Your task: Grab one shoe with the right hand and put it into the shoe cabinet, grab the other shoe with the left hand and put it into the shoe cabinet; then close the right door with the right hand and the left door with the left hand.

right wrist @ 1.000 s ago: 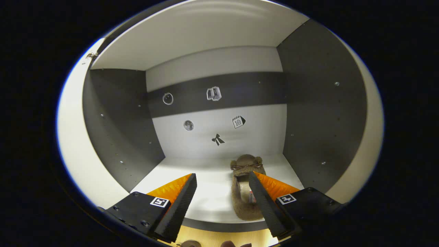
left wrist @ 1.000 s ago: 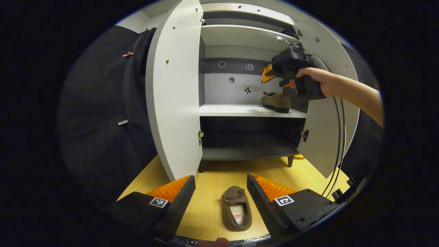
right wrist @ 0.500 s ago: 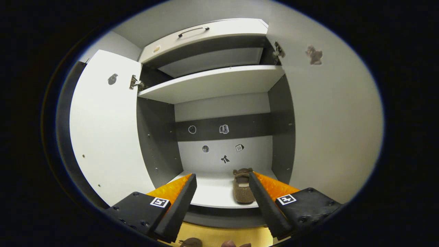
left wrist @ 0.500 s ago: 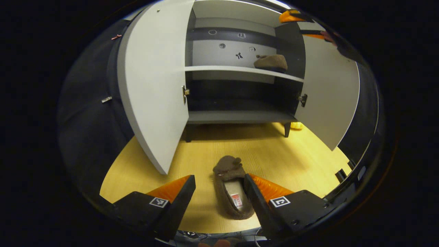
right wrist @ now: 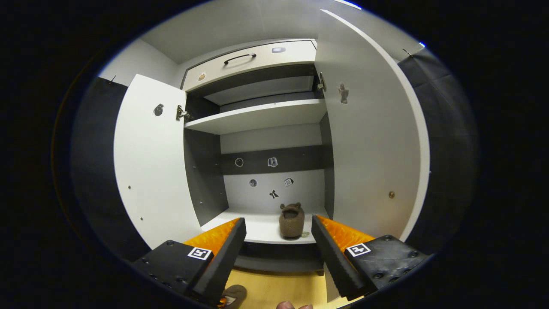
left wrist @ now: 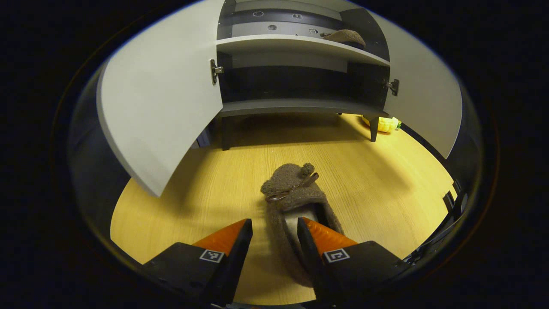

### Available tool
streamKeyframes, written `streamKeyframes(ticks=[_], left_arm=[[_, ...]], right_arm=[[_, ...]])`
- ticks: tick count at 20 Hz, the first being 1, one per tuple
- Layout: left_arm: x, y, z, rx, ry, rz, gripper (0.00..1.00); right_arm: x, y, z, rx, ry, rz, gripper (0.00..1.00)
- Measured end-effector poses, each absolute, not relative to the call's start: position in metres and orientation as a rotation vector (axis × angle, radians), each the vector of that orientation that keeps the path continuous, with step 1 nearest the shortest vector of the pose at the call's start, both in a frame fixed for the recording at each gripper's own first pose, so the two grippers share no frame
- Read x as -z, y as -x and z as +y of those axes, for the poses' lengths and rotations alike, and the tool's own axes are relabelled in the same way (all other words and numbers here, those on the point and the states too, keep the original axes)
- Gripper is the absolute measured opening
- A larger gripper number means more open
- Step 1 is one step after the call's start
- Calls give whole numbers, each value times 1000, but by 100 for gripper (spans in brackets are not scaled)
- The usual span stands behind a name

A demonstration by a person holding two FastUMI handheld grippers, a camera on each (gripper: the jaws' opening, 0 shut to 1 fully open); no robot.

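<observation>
A brown fuzzy shoe (left wrist: 291, 193) with a small bow lies on the wooden floor (left wrist: 180, 206), toe toward the cabinet. My left gripper (left wrist: 272, 226) is low over its heel, open but narrowed. Its right finger (left wrist: 311, 234) dips into the shoe's opening and the left finger stands just outside the shoe's side. The other shoe (right wrist: 291, 219) sits on the middle shelf (right wrist: 257, 227), toward the right; it also appears as a shoe on the shelf (left wrist: 345, 37). My right gripper (right wrist: 278, 219) hangs open in front of the cabinet, holding nothing.
Both cabinet doors stand wide open: the left door (right wrist: 150, 171) and the right door (right wrist: 369, 150). A drawer with a dark handle (right wrist: 240, 56) tops the cabinet. A yellow object (left wrist: 384, 123) lies by the cabinet's right leg. The dark lower shelf (left wrist: 296, 105) holds nothing.
My left gripper dropped toward the floor shoe and its fingers narrowed around the shoe's side. My right gripper drew back out of the cabinet, leaving its shoe on the shelf.
</observation>
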State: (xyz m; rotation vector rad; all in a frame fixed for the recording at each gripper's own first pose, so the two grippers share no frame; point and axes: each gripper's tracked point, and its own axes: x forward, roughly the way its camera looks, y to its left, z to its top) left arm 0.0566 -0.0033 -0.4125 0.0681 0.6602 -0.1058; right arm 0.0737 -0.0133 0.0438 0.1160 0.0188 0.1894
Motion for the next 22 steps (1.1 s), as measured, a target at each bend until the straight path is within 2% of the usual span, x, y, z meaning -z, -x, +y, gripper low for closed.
streamKeyframes(ticks=[3,8,9,10,11,12,14,18,22], left_arm=[[425,-75,-4,105,-104,644,62],[433,-92,-6,85,-130,626,37],[433,-94,-6,75,-131,631,35],[434,-94,-3,59,-132,640,28],[433,-95,-1,46,-136,649,23],[432,-95,2,34,-137,658,14],[425,-94,1,20,-126,668,8],[386,-89,-3,-3,-153,668,7],[319,-88,-11,-32,-106,634,7]], right_arm=[[-33,-58,-27,-176,-127,58,98],[-21,-43,-37,-183,-108,75,98],[-22,-40,-38,-189,-98,65,98],[-21,-37,-38,-195,-91,61,100],[-20,-36,-39,-200,-93,61,98],[-19,-35,-39,-204,-97,66,98],[-17,-36,-40,-211,-102,71,98],[-21,-40,-43,-223,-119,58,98],[-28,-40,-46,-232,-135,40,98]])
